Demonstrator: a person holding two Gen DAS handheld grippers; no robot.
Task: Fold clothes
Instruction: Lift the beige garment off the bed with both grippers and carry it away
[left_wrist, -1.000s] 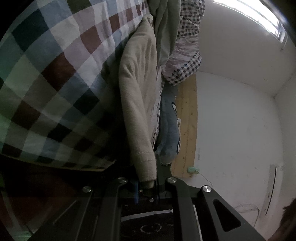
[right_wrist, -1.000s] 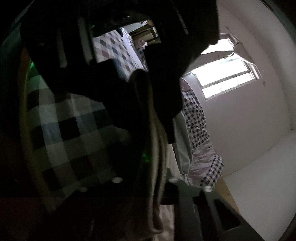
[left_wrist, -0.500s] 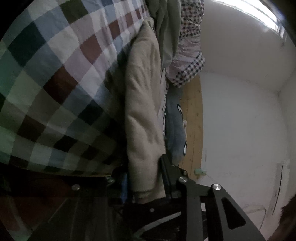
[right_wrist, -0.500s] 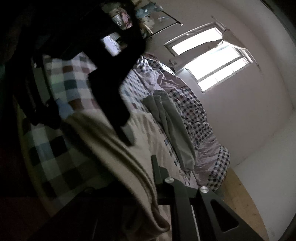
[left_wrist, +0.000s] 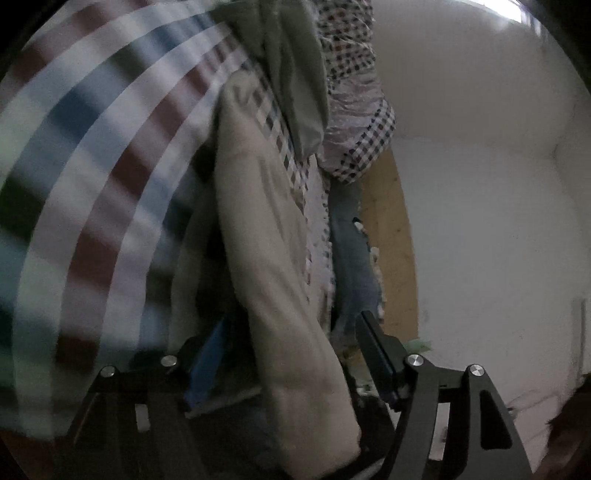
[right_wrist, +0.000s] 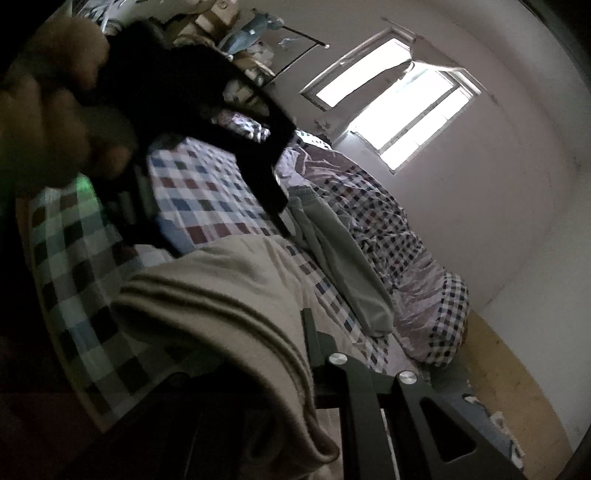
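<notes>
Your left gripper (left_wrist: 291, 354) has its fingers (left_wrist: 376, 350) spreading apart, with the beige garment (left_wrist: 266, 236) hanging between them; the pads stand clear of the cloth on both sides, so nothing is pinched there. Your right gripper (right_wrist: 295, 354) is clamped tight on a folded edge of that same beige garment (right_wrist: 229, 295): the cloth bunches in thick layers against the one finger (right_wrist: 314, 343) you can see, and drapes down over the other, which is hidden.

Just beyond your fingers, the beige garment lies stretched along the checked bedsheet (right_wrist: 207, 192), whose red, blue and white squares are blurred in the left wrist view (left_wrist: 92, 166). Seen from your right wrist, your other hand (right_wrist: 51, 110) holds the dark frame of the left gripper (right_wrist: 207, 122) above the sheet.

Farther along the bed, a grey-green garment (right_wrist: 340, 266) lies beside the beige one, touching a crumpled quilt with small checks (right_wrist: 391, 221). Past the bed's edge there is a strip of wooden floor (left_wrist: 391, 240) with a blue plush thing (left_wrist: 351, 258) on it. At the far end, a bright window (right_wrist: 399, 107) sits in the white wall (left_wrist: 480, 221).
</notes>
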